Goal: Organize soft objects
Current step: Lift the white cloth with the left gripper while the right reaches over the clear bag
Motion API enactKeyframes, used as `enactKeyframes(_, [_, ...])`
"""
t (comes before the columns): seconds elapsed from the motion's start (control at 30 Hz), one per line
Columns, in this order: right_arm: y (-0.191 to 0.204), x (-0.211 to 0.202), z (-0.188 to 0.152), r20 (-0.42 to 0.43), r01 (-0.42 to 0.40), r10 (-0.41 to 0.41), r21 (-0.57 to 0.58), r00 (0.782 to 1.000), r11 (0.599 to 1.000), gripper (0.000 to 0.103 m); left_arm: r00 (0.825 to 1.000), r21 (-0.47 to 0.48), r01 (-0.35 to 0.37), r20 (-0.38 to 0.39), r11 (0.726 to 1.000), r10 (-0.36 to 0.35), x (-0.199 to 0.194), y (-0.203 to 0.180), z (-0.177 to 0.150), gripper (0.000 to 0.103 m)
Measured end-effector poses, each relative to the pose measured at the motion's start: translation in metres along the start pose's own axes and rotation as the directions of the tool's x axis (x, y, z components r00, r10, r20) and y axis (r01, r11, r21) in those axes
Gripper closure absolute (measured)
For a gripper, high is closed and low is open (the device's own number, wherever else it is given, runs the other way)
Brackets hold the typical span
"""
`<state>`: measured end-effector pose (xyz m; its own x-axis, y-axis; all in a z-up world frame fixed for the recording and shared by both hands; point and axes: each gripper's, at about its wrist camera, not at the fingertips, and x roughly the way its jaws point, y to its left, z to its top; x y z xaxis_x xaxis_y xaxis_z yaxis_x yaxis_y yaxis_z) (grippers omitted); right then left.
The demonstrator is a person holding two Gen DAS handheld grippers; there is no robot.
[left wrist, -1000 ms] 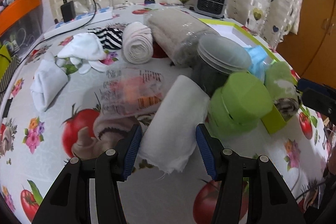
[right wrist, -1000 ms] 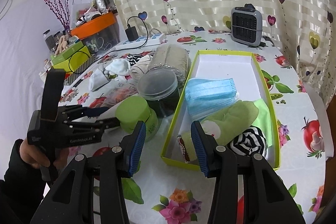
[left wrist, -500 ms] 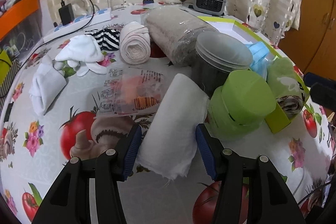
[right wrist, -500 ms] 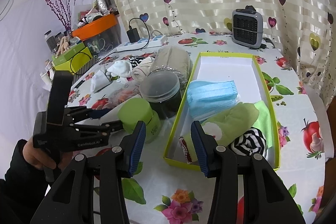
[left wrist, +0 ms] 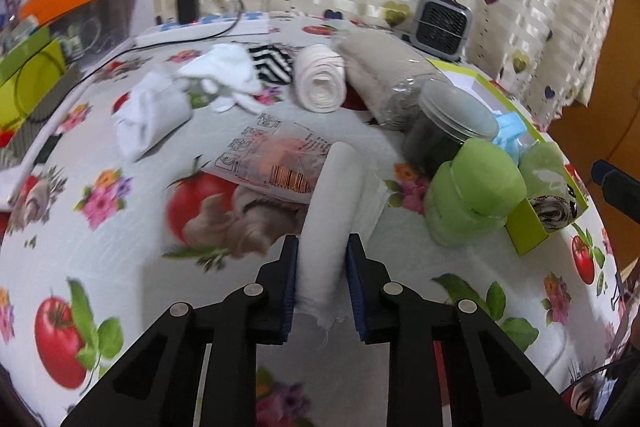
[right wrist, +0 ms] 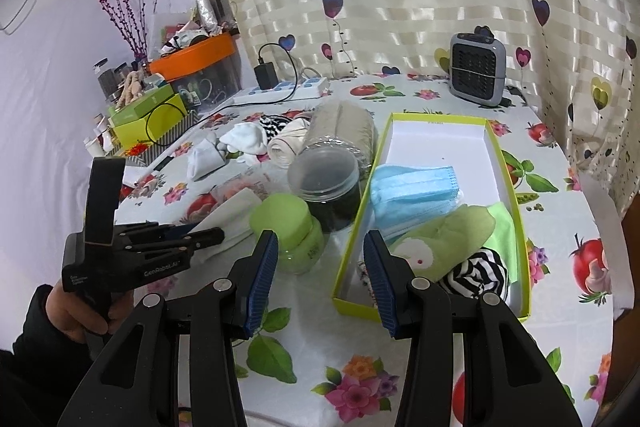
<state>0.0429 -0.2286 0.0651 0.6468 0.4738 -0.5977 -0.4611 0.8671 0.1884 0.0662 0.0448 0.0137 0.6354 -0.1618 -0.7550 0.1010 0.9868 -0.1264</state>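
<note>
White cloth roll [left wrist: 328,223] squeezed by just-closing left gripper [left wrist: 322,281] fingers; right gripper [right wrist: 320,281] fingers apart, empty, above box [right wrist: 516,199] rim.

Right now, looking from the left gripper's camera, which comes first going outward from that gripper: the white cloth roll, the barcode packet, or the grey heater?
1. White cloth roll: pinched between the left gripper pads.
2. Barcode packet: just beyond, to the left of the roll.
3. Grey heater: far back right, by the curtain.
</note>
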Motion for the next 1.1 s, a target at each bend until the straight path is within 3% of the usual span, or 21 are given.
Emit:
enactKeyframes(0.23, [0.019, 0.002, 0.005, -0.004, -0.024, 0.024, -0.046, 1.0, 0.999, 0.057, 0.999, -0.036, 0.017, 0.036, 0.999, -0.016, -0.026, 0.017, -0.017, 0.081])
enactKeyframes(0.6, [0.058, 0.02, 0.006, -0.043, -0.087, 0.082, -0.129, 0.996, 0.988, 0.057, 0.985, 0.053, 0.175, -0.002, 0.983, -0.175, -0.039, 0.011, -0.037, 0.081])
enactKeyframes(0.9, [0.093, 0.044, 0.005, -0.118, -0.137, 0.113, -0.22, 0.987, 0.966, 0.057, 0.983, 0.056, 0.181, -0.03, 0.982, -0.18, -0.054, 0.031, -0.065, 0.081])
enactKeyframes(1.1, [0.136, 0.084, 0.001, -0.218, -0.22, 0.154, -0.32, 0.964, 0.922, 0.057, 0.987, 0.032, 0.157, -0.024, 0.987, -0.156, -0.066, 0.048, -0.077, 0.081])
